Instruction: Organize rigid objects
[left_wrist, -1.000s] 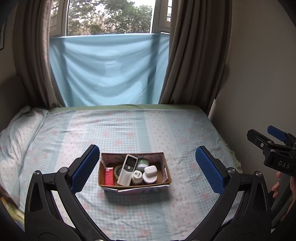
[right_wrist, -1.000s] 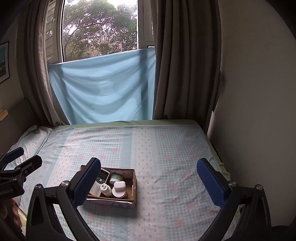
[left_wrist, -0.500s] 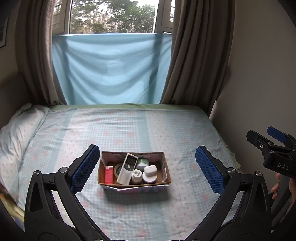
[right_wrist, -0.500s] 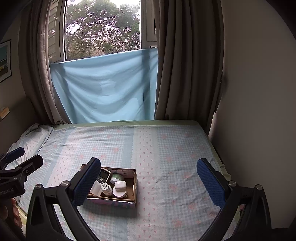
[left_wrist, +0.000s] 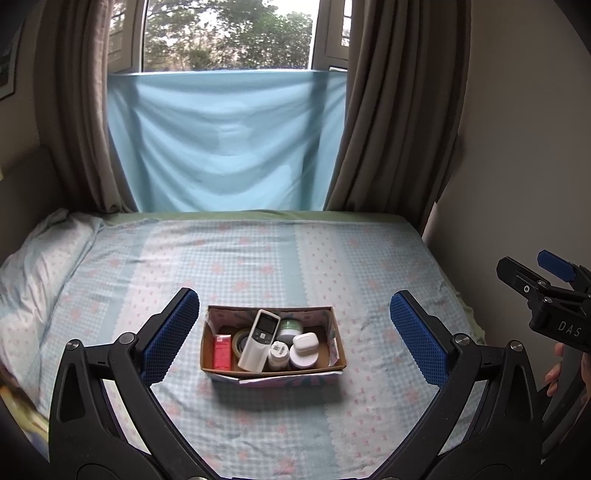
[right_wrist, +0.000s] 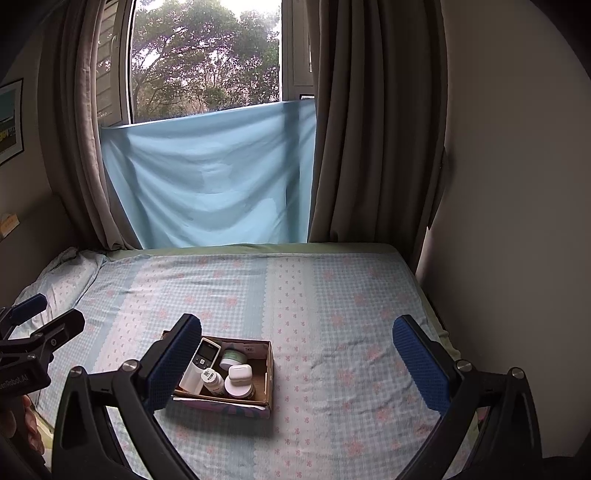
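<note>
both grippers off the bed, nothing in either. my left gripper (left_wrist: 293, 334) has its jaws spread wide, the box (left_wrist: 273, 370) framed between the blue pads. my right gripper (right_wrist: 295, 360) is just as wide, pointed more at bare sheet to the right of the box.

box sits on the checked bedsheet (left_wrist: 258, 258), near the front edge, roughly central. inside it: a white remote (left_wrist: 259, 339) lying diagonally across the middle, a red packet (left_wrist: 222, 352) against the left wall, a roll of tape (left_wrist: 240, 341) partly under the remote, a green-lidded jar (left_wrist: 290, 328) at the back, a small white bottle (left_wrist: 279, 353), and a white earbud case (left_wrist: 306, 342) resting on top of a white tub (left_wrist: 303, 359).

judgement: looks like the start or the very end; everything is in the box, nothing loose on the sheet, so i can't tell which. if unpacking comes next, the remote is topmost and easiest: lower the left gripper, narrow across its short sides, lift clear of the bottle touching it.
</note>
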